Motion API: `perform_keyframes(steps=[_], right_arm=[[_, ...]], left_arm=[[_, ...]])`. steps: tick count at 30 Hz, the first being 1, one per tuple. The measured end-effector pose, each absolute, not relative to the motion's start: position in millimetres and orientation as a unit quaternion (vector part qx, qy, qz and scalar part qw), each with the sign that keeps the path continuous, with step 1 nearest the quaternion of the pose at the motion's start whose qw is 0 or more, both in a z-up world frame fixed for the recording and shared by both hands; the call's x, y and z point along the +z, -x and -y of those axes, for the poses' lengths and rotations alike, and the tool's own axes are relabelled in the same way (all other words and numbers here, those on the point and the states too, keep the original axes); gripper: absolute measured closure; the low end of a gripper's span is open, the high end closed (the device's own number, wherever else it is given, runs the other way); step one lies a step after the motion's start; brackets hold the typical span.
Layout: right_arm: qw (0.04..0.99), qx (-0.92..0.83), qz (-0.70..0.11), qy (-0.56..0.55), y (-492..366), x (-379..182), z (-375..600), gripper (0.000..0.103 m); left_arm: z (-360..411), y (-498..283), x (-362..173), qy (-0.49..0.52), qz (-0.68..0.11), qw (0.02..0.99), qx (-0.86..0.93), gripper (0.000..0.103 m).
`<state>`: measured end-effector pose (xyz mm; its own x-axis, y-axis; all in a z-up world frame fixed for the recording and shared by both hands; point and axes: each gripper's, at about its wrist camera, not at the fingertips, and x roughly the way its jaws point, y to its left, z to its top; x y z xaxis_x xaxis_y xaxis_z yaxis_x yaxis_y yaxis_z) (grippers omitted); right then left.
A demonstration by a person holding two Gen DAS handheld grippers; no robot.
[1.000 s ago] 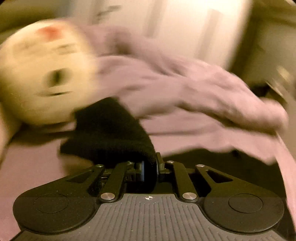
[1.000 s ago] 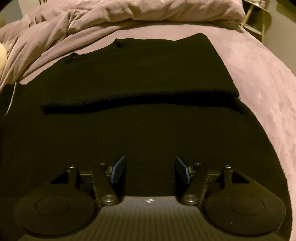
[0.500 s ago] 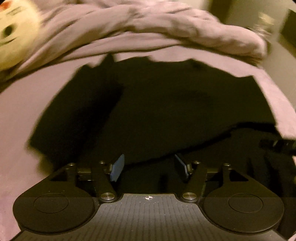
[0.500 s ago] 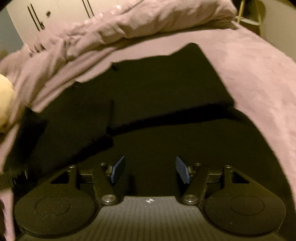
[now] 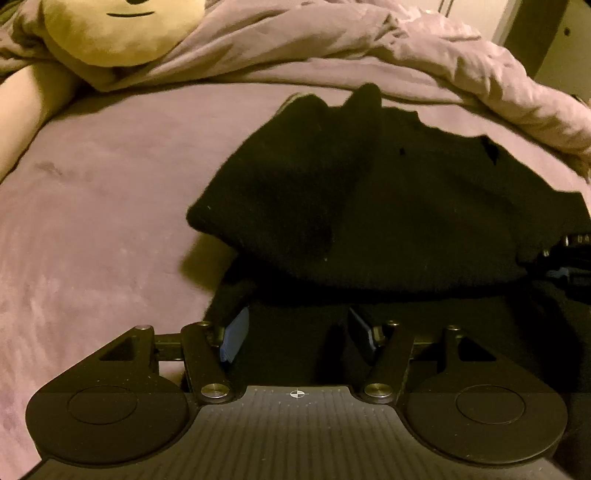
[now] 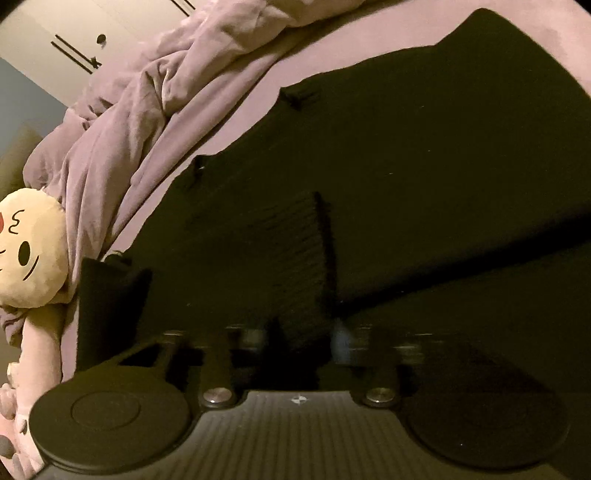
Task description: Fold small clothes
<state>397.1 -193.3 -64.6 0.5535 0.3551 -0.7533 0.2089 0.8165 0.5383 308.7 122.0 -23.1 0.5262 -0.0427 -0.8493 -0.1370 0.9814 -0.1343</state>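
Observation:
A black knitted garment (image 5: 388, 206) lies partly folded on the mauve bed sheet (image 5: 92, 203); its upper layer ends in a thick folded edge. My left gripper (image 5: 298, 321) hangs open just above the garment's lower left part, and its blue pads (image 5: 234, 338) touch nothing. My right gripper (image 6: 306, 332) is blurred by motion. Its jaws are closing on a ribbed ridge of the same garment (image 6: 424, 166) that rises between them. A part of the right gripper (image 5: 569, 258) shows at the right edge of the left wrist view.
A cream plush toy (image 5: 122, 33) with a drawn face lies at the head of the bed, also seen as plush toy (image 6: 29, 247). A crumpled mauve duvet (image 5: 406, 44) is heaped behind the garment. White cupboard doors (image 6: 74, 37) stand beyond.
The left gripper let go of the black cloth, opened and sank over the garment. The right gripper swung left, rolled, and went from open to closing on the cloth.

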Motion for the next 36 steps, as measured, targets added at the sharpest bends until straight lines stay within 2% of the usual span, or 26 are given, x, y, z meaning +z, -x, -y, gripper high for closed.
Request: perform_keyframes(steps=[6,9,11,15,19,20,22,24,25,27,28,36], right_arm=[[0.889,0.069,-0.412,-0.189,-392,-13,176,0.093],[0.936,0.029,-0.347,-0.045,-394,24,176,0.093],[0.942,-0.001,-0.336,0.003,-398,28,186,0.093],[0.923,-0.032,-0.384,-0.021,-416,3,220,0.091],[0.900,-0.038,-0.426,-0.088,-420,-29,249,0.079],[0.894,-0.037,-0.430,-0.121,-420,-34,257,0.070],[0.882,-0.035,-0.437,-0.172,-423,-41,269,0.060],[0.878,-0.028,-0.437,-0.196,-425,-45,272,0.060],[0.875,-0.020,-0.438,-0.204,-427,-47,272,0.060],[0.877,-0.010,-0.440,-0.192,-428,-49,265,0.071],[0.882,-0.007,-0.438,-0.175,-430,-47,261,0.093],[0.928,-0.028,-0.372,-0.012,-426,-11,246,0.093]], left_arm=[[-127,-304,-11,0.068,-0.466,0.882,0.036,0.037],[-129,-308,-8,0.052,-0.459,0.886,0.044,0.037],[-128,-313,-9,0.052,-0.462,0.884,0.045,0.037],[-117,-326,-20,0.043,-0.472,0.880,0.037,0.037],[-101,-338,-32,0.017,-0.478,0.878,0.033,0.037],[-98,-340,-34,0.009,-0.477,0.878,0.033,0.037],[-95,-343,-37,0.001,-0.480,0.877,0.034,0.037],[-95,-344,-39,0.003,-0.480,0.876,0.037,0.035],[-95,-344,-39,0.002,-0.481,0.876,0.039,0.035],[-93,-345,-40,-0.003,-0.480,0.876,0.044,0.035],[-92,-345,-40,-0.004,-0.479,0.876,0.048,0.036],[-86,-350,-39,0.015,-0.472,0.877,0.083,0.038]])
